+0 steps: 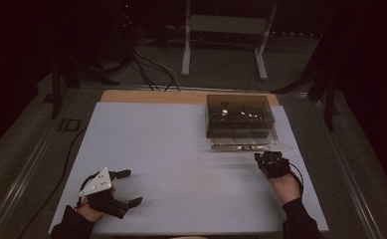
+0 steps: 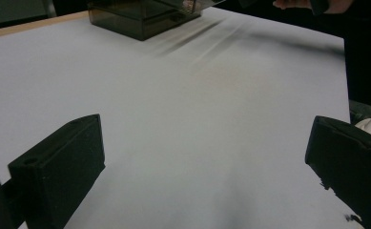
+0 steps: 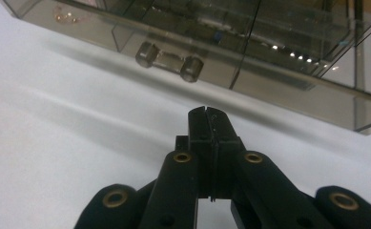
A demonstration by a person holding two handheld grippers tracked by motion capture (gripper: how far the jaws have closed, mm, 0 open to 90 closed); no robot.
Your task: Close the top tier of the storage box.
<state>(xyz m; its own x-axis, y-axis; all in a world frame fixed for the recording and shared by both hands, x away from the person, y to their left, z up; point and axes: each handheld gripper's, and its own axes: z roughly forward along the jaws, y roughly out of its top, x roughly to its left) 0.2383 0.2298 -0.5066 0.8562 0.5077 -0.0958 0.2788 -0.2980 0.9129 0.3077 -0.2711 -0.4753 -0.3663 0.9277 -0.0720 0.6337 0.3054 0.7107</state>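
A smoky see-through box (image 1: 238,117) with drawers stands at the far right of the white board (image 1: 171,149); a low clear drawer front (image 1: 245,146) juts out at its near side. My right gripper (image 1: 268,158) sits just in front of it. In the right gripper view its jaws (image 3: 207,114) are pressed together with nothing between them, a short way from the clear drawer handle (image 3: 169,61). My left gripper (image 1: 131,187) rests at the near left of the board, jaws wide apart and empty (image 2: 204,129). The box (image 2: 145,14) shows far off in the left gripper view.
A wooden table edge (image 1: 156,96) runs behind the board. Cables (image 1: 153,69) and a white stand (image 1: 226,30) lie on the dark floor beyond. Another cable (image 1: 69,154) runs along the table's left side.
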